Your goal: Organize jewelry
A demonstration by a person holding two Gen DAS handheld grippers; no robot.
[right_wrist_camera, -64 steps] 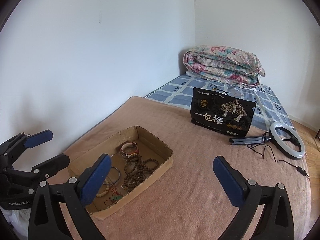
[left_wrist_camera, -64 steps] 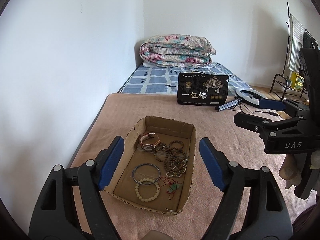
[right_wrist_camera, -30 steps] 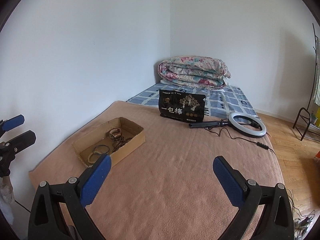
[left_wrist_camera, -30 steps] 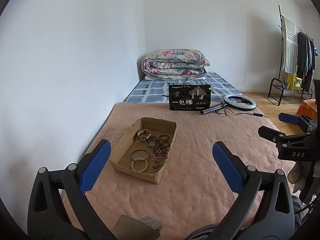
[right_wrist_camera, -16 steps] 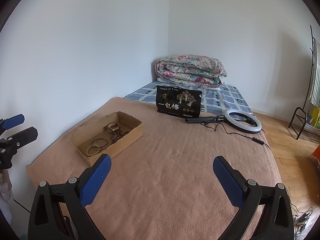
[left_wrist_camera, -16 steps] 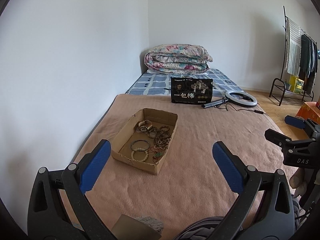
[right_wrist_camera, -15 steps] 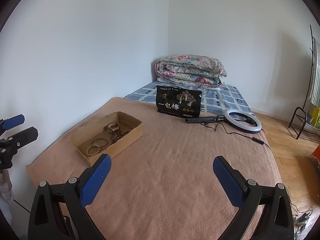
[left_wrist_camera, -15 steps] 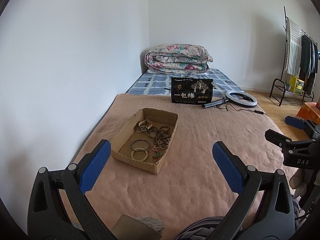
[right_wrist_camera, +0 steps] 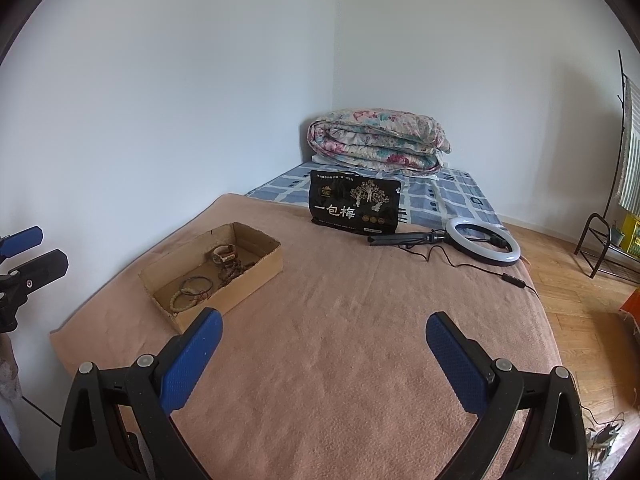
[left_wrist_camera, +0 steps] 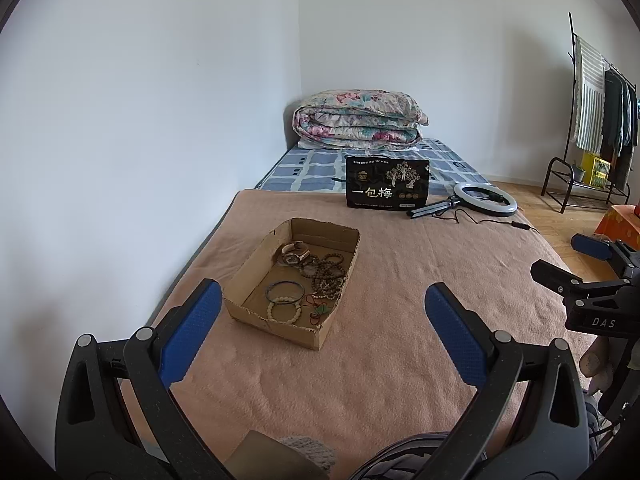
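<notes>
Cardboard jewelry box [left_wrist_camera: 256, 268] lies ahead-left of wide-open, empty left gripper [left_wrist_camera: 320, 332], nearer than open, empty right gripper [right_wrist_camera: 322, 354].

The right gripper [right_wrist_camera: 323, 354] hangs above the tan blanket [right_wrist_camera: 340, 320] with its blue-padded jaws spread wide and nothing between them. A cardboard box [right_wrist_camera: 256, 276] of bracelets and a watch [right_wrist_camera: 224, 255] lies ahead to its left, well apart. Beyond stand a black bag [right_wrist_camera: 355, 204] and a ring light [right_wrist_camera: 482, 241], and the left gripper [right_wrist_camera: 30, 250] shows at the left edge.

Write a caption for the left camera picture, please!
Open left hand-held gripper hovers before a cardboard box of bracelets on the bed.
</notes>
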